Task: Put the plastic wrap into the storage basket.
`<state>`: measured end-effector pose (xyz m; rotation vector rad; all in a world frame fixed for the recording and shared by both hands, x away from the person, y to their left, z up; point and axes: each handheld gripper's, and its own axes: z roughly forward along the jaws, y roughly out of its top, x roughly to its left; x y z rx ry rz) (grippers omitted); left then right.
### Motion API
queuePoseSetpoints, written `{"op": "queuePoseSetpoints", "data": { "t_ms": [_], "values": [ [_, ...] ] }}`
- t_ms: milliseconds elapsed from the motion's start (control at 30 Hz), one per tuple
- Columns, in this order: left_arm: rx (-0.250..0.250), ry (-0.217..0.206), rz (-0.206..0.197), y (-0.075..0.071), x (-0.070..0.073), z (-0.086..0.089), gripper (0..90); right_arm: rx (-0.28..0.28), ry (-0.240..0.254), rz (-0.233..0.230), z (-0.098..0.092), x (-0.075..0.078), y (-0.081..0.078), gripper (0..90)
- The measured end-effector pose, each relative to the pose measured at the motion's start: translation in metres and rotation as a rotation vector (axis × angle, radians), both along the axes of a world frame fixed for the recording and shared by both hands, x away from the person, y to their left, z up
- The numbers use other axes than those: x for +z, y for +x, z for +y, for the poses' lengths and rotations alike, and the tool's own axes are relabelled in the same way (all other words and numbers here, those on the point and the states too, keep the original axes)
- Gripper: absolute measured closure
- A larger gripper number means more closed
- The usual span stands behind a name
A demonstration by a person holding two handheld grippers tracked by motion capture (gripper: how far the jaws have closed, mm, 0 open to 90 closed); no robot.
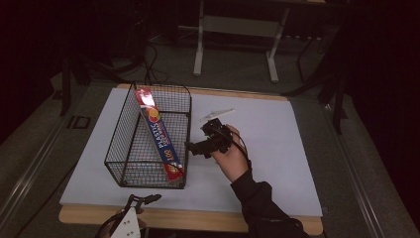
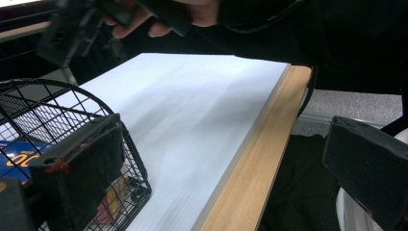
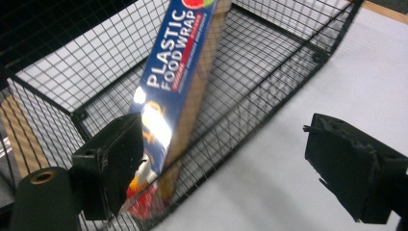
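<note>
The box of plastic food wrap [image 1: 157, 131] is inside the wire basket [image 1: 130, 148], leaning along its right wall with its top end at twelve o'clock, above the rim, and its bottom end in the near right corner at about five o'clock; judging by that lean, the box is longer than the basket floor allows, so it has to rest propped on the mesh rather than lying flat. The basket stands on the white sheet covering the worktop [image 1: 277, 148], towards nine o'clock of the sheet. The right gripper [image 1: 190, 147] sits just outside the basket's right wall, at three o'clock of it, pointing at the box through the mesh with its jaws wide and nothing between them, which reads as a gripper that has let the box go. The left gripper [image 1: 148, 199] waits at the worktop's near edge, at six o'clock of the basket, jaws also spread wide and empty, close enough to steady the basket if needed. A small white strip [image 1: 218, 114] lies on the sheet at one o'clock of the right gripper.
</note>
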<state>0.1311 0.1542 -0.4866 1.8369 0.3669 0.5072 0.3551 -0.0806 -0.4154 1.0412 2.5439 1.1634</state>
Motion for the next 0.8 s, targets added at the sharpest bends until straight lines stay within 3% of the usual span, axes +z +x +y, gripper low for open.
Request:
{"op": "queuePoseSetpoints", "data": {
  "t_ms": [367,433,800],
  "values": [
    [0.001,0.001,0.002,0.001,0.000,-0.001,1.3,-0.013,0.008,-0.021,-0.037,-0.018,-0.016,13.1],
    [0.001,0.001,0.005,0.001,-0.001,-0.001,1.3,-0.011,0.032,-0.026,-0.046,-0.023,-0.019,13.1],
    [-0.002,0.003,0.002,0.000,-0.001,-0.001,1.3,-0.003,0.009,-0.073,-0.068,-0.040,-0.035,13.4]
  ]
}}
